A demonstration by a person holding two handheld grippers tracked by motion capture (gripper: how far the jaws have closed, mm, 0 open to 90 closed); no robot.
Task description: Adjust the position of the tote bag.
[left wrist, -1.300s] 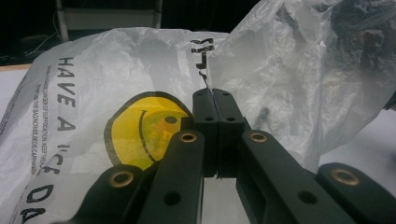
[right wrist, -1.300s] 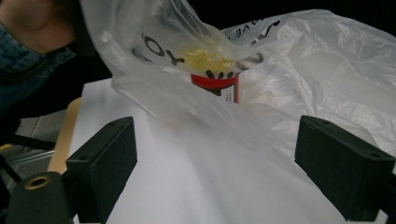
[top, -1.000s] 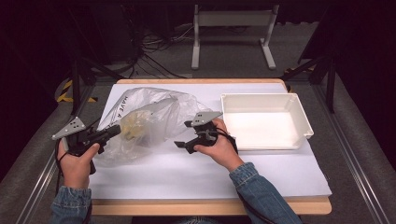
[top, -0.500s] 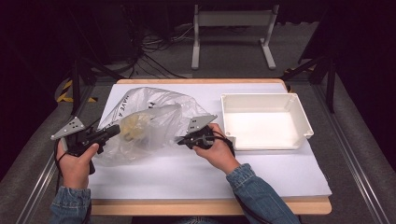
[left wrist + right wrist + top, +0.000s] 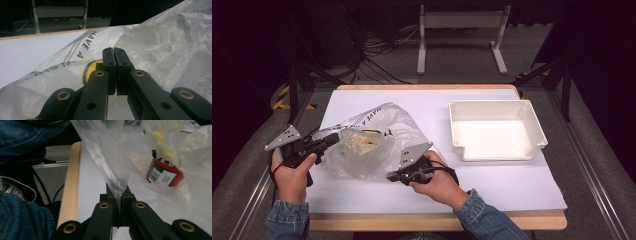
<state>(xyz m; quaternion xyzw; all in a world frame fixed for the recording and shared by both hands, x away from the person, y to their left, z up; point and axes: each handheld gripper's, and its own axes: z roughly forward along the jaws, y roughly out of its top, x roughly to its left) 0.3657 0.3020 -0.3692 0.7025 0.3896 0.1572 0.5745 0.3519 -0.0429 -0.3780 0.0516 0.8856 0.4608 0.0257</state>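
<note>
Both grippers' fingers clamp the bag [image 5: 367, 145], left [image 5: 332, 140] at frame left, right [image 5: 393, 176] lower centre. Contents remain inside; tray [image 5: 532, 117] at right is empty.

Clear plastic bag [image 5: 372, 142] with black lettering and yellow print; white tray [image 5: 495, 131]; red, barcoded container [image 5: 163, 173].

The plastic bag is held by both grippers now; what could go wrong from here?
1. The right gripper pinches only a thin fold of the plastic bag; the film may slip out or tear if pulled hard.
2. The red container lies loose inside the bag near the table edge; lifting or tilting the bag could let it roll out and fall.
3. The left gripper is also shut on the film, so pulling apart could stretch it.
</note>
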